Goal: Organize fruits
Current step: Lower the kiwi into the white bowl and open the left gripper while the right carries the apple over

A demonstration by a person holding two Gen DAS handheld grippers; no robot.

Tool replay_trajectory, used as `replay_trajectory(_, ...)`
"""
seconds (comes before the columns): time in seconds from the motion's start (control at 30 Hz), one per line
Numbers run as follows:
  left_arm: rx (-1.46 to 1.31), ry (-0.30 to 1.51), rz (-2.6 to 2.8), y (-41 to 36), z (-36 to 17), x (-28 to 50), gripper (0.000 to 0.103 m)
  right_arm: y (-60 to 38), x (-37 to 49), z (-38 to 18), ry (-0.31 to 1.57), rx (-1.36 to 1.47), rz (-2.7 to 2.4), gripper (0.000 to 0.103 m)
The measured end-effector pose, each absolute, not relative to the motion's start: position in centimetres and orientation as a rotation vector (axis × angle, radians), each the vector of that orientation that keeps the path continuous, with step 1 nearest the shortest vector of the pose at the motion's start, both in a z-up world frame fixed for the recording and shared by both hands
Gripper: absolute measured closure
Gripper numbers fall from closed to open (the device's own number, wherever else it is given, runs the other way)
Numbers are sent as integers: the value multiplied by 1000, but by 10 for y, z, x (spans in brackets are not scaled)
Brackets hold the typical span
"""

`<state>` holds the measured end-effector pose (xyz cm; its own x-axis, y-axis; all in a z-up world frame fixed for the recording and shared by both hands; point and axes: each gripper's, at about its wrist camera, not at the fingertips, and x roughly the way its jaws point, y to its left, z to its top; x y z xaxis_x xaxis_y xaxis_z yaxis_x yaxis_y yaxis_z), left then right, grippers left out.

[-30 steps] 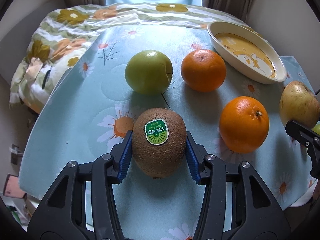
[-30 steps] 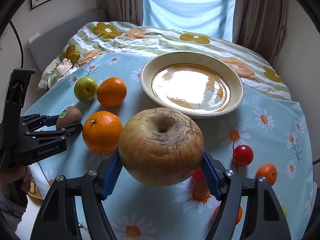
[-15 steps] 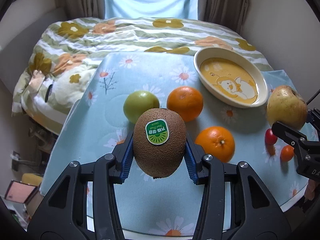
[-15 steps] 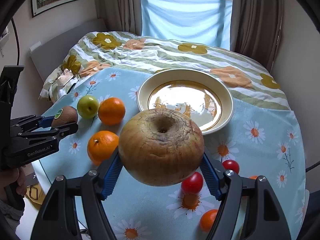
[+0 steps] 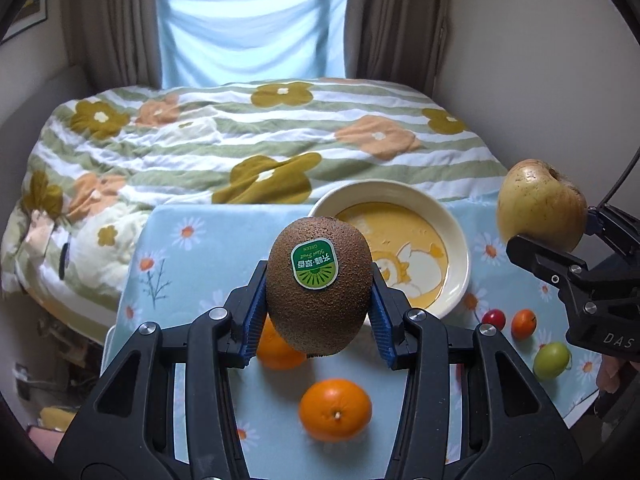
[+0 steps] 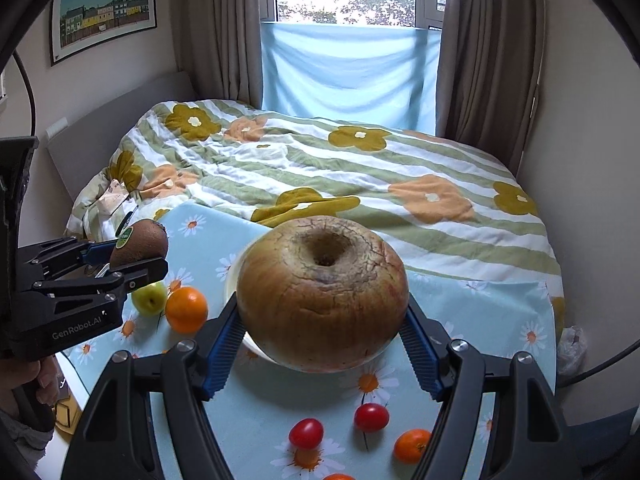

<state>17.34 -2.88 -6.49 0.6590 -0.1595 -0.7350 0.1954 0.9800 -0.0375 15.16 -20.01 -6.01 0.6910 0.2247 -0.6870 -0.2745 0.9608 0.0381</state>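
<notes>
The left hand-held gripper (image 5: 319, 300) is clamping a fuzzy brown kiwi (image 5: 319, 284) between its blue pads, holding it in the air above the worktop (image 5: 192, 264), which is wearing a pale blue daisy-print cloth. A green oval sticker (image 5: 315, 266) on the kiwi is reading "GREEN" upside down, with Chinese characters beneath that I cannot make out. From the other side, the body of that gripper is showing the white lettering "GenRobot.AI" (image 6: 78, 331).

The right hand-held gripper (image 6: 322, 322) is squeezing a large russet yellow-brown apple (image 6: 322, 296), also lifted clear of the cloth; its housing is carrying the letters "DAS" (image 5: 618, 339) before the frame cuts them off.

Lying on the worktop I am counting two oranges (image 5: 335, 409) (image 5: 280, 348), one small green apple (image 6: 149, 299), two red cherry tomatoes (image 6: 306, 433) (image 6: 371, 417), one small orange tomato (image 6: 412, 445) and one small green round fruit (image 5: 552, 360). A single cream shallow bowl with a yellow cartoon-bear print (image 5: 456, 236) is sitting on the cloth behind the kiwi. Beyond the worktop a bed with a striped, flower-patterned quilt (image 6: 360, 168) is filling the room up to the window.
</notes>
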Motion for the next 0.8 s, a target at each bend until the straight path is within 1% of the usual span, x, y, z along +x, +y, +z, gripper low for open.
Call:
replay_trajectory(0.37, 171, 893, -395, -75, -106, 272, 53, -221, 208, -71, 806, 18, 121, 33)
replay_trajectory(0.57, 251, 957, -459, -94, -142, 302, 53, -231, 229, -89, 851, 63, 46, 33)
replay_trajectory(0.8, 320, 987, -502, -110, -162, 318, 53, -238, 237, -101, 885, 102, -19, 33)
